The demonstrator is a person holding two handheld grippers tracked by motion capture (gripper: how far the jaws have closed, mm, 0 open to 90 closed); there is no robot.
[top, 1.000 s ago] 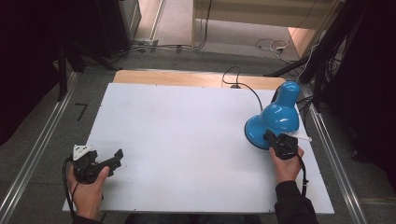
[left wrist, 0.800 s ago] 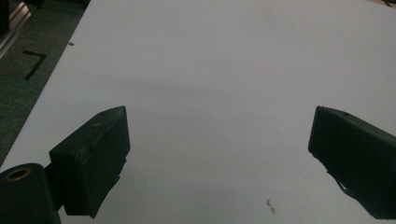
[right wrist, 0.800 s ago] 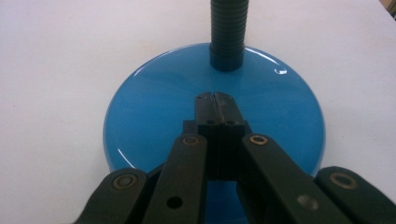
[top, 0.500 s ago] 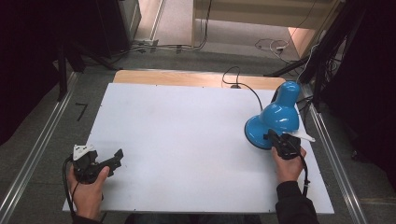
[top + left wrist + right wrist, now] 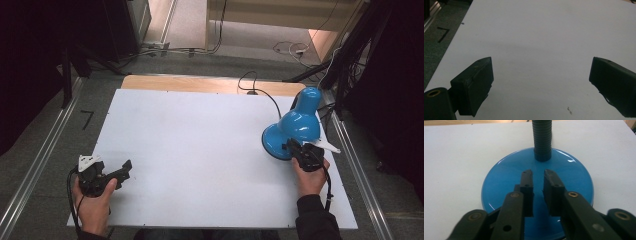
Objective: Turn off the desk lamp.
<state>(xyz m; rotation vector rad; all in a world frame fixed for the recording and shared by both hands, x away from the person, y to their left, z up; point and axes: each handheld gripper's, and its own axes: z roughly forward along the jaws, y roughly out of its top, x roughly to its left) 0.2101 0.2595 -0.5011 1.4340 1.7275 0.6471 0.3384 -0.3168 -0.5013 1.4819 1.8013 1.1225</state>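
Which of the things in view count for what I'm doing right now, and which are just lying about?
In the job:
- blue desk lamp, round base, black flexible neck
- right gripper, jaws just opening a little over the base, nothing between them

Lying about:
- left gripper, open over bare table
- floor cables

Overhead forward-down view, two close table-level views

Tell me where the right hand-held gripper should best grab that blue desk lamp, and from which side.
Probably the dark ribbed neck, approached level from the person's side. It rises upright from the blue lamp's round base and looks narrow enough for the jaws. The base is flat, wide and glossy, so a poor grip. The right hand-held gripper hangs over it, its jaws just opened a slit with nothing between.
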